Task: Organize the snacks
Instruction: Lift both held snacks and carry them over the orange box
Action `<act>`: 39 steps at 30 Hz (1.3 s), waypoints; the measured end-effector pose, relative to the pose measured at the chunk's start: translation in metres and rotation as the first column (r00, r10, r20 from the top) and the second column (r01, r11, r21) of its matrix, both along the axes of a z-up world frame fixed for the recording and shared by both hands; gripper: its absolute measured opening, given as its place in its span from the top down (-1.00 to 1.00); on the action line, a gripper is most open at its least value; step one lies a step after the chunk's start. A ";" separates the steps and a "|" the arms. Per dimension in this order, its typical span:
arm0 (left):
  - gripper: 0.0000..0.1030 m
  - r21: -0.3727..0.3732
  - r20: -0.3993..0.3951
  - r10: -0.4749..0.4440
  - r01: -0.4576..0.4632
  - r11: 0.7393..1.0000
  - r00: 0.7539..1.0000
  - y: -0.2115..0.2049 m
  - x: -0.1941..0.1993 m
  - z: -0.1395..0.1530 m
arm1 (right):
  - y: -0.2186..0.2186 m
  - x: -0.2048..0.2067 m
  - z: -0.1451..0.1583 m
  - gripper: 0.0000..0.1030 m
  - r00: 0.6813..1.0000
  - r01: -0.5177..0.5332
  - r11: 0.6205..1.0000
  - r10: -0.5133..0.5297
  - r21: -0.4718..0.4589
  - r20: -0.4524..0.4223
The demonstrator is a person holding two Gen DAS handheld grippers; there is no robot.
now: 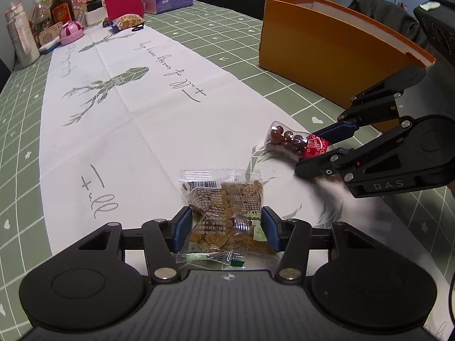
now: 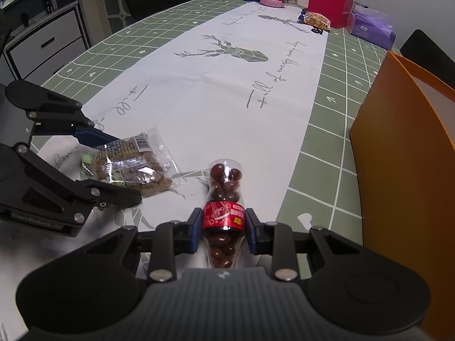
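While jaws pinch bottle point(image 2: 224, 216) label (packet point(image 1: 227, 216) likewise).

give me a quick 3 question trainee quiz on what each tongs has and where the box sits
1. True or false: the left tongs are closed on a clear snack packet.
2. What do the right tongs grip? A) tissue pack B) small bottle of brown candies C) pink box
3. On which side of the right tongs does the orange box stand?

Key
1. True: both pads press the packet's sides.
2. B: the candy bottle, held at its red label.
3. To its right, on the green checked cloth.
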State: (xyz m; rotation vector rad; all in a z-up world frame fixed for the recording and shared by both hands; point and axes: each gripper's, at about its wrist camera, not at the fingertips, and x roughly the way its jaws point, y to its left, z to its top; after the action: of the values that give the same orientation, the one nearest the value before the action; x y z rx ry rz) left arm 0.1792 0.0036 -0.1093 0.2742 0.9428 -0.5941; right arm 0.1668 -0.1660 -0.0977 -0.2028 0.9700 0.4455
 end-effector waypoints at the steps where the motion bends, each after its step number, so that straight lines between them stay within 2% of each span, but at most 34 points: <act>1: -0.14 -0.004 -0.008 0.001 -0.001 1.000 1.000 0.001 0.000 0.001 | 0.000 0.000 0.000 0.43 1.000 0.002 1.000 -0.002 -0.001 -0.002; 7: -0.13 0.012 0.006 -0.019 0.019 1.000 1.000 0.001 -0.013 0.011 | 0.003 -0.003 0.009 0.43 1.000 -0.013 1.000 0.013 -0.020 0.003; 14: -0.13 0.028 0.080 -0.011 0.009 1.000 0.997 -0.004 -0.027 0.055 | 0.005 -0.012 0.044 0.43 0.999 -0.026 1.000 0.026 0.005 0.038; 24: -0.13 0.049 0.192 -0.044 0.036 0.998 0.980 -0.036 -0.058 0.132 | -0.010 -0.055 0.132 0.43 0.984 -0.072 0.997 0.067 0.025 0.165; 31: -0.13 0.055 0.288 -0.066 0.053 0.997 0.955 -0.069 -0.083 0.191 | -0.036 -0.096 0.201 0.43 0.955 -0.075 0.997 0.064 0.027 0.290; 39: -0.13 0.080 0.373 -0.135 0.113 0.990 0.918 -0.124 -0.115 0.241 | -0.088 -0.141 0.262 0.43 0.917 -0.037 0.999 0.025 0.021 0.398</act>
State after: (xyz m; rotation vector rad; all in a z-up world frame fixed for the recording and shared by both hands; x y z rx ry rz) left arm 0.0640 -0.1202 0.1320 0.4846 0.5715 -0.6045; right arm 0.0263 -0.2544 0.1648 -0.2719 0.5599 0.4259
